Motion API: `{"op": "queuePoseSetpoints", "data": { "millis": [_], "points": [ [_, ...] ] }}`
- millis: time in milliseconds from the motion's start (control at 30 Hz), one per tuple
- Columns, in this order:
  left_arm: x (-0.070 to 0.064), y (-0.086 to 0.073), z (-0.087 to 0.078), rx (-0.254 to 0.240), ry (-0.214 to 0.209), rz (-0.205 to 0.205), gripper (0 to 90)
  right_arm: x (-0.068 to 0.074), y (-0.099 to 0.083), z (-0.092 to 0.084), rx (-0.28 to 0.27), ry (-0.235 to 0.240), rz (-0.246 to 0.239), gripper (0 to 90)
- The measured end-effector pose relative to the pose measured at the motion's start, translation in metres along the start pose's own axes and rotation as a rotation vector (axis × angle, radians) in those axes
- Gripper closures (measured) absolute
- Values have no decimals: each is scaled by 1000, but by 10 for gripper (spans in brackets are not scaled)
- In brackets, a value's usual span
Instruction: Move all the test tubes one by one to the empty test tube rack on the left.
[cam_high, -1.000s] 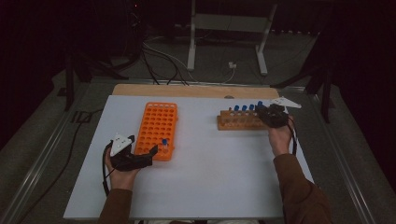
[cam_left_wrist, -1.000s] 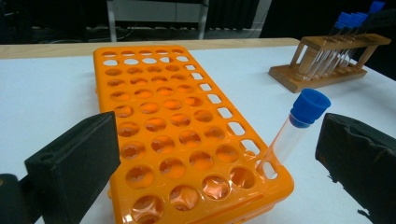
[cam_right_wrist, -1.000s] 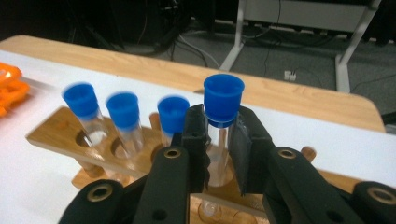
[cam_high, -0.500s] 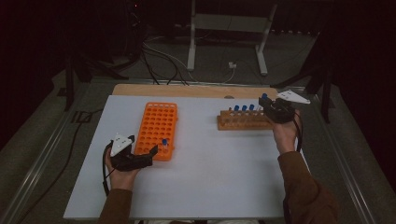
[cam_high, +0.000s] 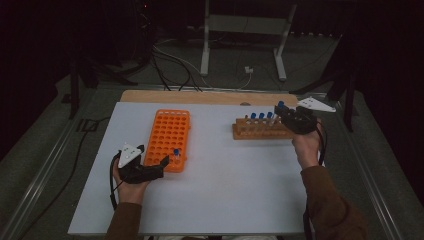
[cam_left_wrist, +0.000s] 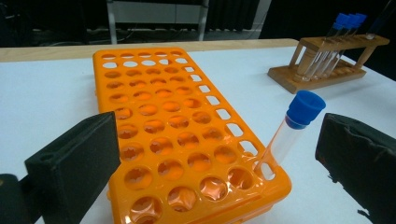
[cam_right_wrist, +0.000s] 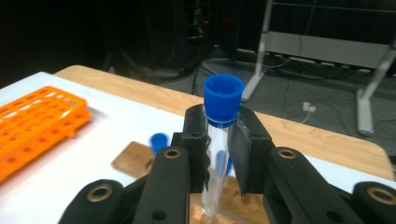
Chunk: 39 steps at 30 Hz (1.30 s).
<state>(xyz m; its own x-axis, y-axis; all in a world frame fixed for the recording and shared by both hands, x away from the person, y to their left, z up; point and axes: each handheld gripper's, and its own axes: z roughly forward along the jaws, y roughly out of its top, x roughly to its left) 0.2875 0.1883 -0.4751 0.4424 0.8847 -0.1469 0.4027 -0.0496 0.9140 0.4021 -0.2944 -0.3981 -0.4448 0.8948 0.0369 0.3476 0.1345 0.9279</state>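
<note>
Since a second ago the right gripper (cam_right_wrist: 219, 154) has lifted a blue-capped tube (cam_right_wrist: 218, 154) clear of the wooden rack (cam_high: 260, 131) near the table's far right edge, jaws clamped just under the cap, which looks like the spot to hold something this light, slick and breakable, while the left gripper (cam_left_wrist: 219, 163) sits open by the orange rack (cam_left_wrist: 173, 135).

The high view looks forward and down from above the person's side, far enough back to take in the whole table (cam_high: 210, 200). The left gripper view sits low and close over the orange rack (cam_left_wrist: 187, 140), facing across to the wooden rack (cam_left_wrist: 327, 70). The right gripper view looks level past the wooden rack (cam_right_wrist: 140, 161) toward the orange rack (cam_right_wrist: 37, 121); both racks appear in all three views
</note>
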Motion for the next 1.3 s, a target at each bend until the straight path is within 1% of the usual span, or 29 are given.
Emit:
{"op": "queuePoseSetpoints", "data": {
  "millis": [200, 300, 400, 533, 667, 900, 1033, 1067, 1167, 1300],
  "points": [
    [-4, 3, -2, -18, -4, 10, 8, 16, -2, -4, 1, 59, -6, 772],
    [-7, 4, -5, -34, 8, 36, 11, 24, -3, -6, -6, 94, -5, 772],
    [-12, 7, -7, -46, 6, 54, 15, 34, -4, -6, -1, 123, -16, 772],
    [-17, 8, -7, -46, -10, 70, 28, 46, -6, -5, 3, 168, -20, 771],
    [-24, 11, -9, -68, -13, 96, 51, 59, -8, -3, 12, 202, -36, 772],
    [-38, 17, -13, -99, -53, 108, 71, 81, -12, 0, 27, 251, -73, 772],
    [-49, 23, -13, -117, -77, 109, 87, 92, -14, 2, 34, 281, -82, 772],
    [-53, 25, -14, -122, -86, 113, 108, 94, -15, 2, 37, 288, -82, 772],
    [-70, 32, -13, -125, -118, 141, 159, 102, -16, 4, 46, 314, -86, 772],
    [-93, 38, -2, -95, -165, 191, 164, 113, -17, 5, 56, 341, -94, 771]
  ]
}}
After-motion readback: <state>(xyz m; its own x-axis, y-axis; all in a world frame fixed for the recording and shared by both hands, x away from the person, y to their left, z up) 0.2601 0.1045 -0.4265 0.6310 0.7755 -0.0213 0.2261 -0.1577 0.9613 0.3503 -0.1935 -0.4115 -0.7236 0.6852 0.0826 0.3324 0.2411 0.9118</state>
